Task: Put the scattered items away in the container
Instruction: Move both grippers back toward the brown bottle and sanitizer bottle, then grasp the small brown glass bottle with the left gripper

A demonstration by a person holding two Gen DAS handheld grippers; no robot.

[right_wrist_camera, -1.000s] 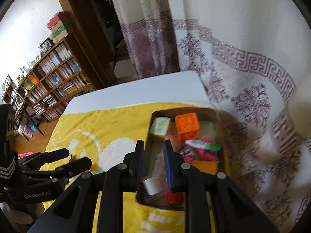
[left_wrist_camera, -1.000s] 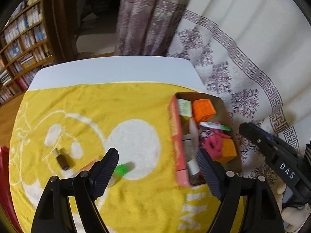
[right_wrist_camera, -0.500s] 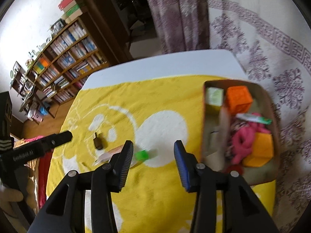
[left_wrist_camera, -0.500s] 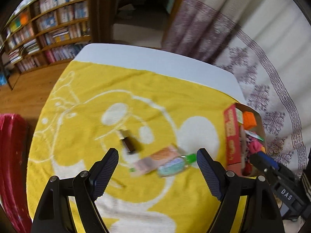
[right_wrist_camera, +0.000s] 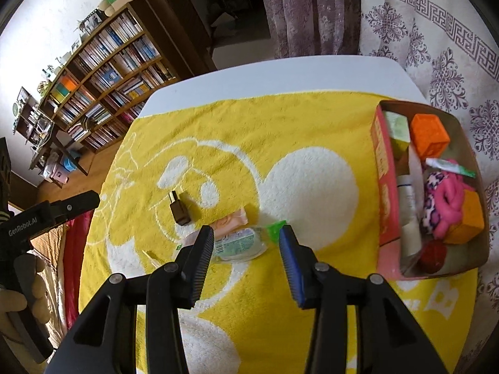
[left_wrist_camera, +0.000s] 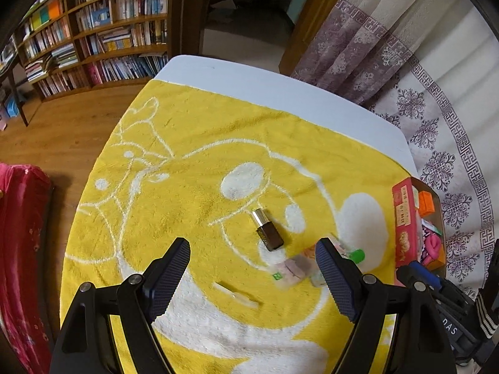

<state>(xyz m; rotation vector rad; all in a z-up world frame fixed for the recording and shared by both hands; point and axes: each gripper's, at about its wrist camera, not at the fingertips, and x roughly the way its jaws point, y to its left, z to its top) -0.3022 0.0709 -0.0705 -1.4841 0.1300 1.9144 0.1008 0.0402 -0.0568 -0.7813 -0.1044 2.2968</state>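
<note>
Here, four loose items are counted on the yellow towel [right_wrist_camera: 249, 131]: one small brown bottle [right_wrist_camera: 179, 210] with a metallic cap, one pink sachet [right_wrist_camera: 232, 221], one clear green-capped bottle [right_wrist_camera: 243, 243], and one thin pale stick [left_wrist_camera: 237, 294], whose nature cannot be made out in the blurred left wrist view. One red-sided container [right_wrist_camera: 385, 187] is seen at about three o'clock on the towel, already filled with two orange blocks, a pink fabric piece, a white tube and other things. The right gripper [right_wrist_camera: 246, 258] is held half open, its jaws having just been opened, with nothing pressed between the pads; the green-capped bottle lies just beyond and between its fingertips, at twelve o'clock, with the sachet touching it on the far side. The left gripper [left_wrist_camera: 251, 275] is spread wide and empty above the towel; the brown bottle lies at one o'clock from it, the stick just ahead between the fingers, and the sachet beside its right finger.
</note>
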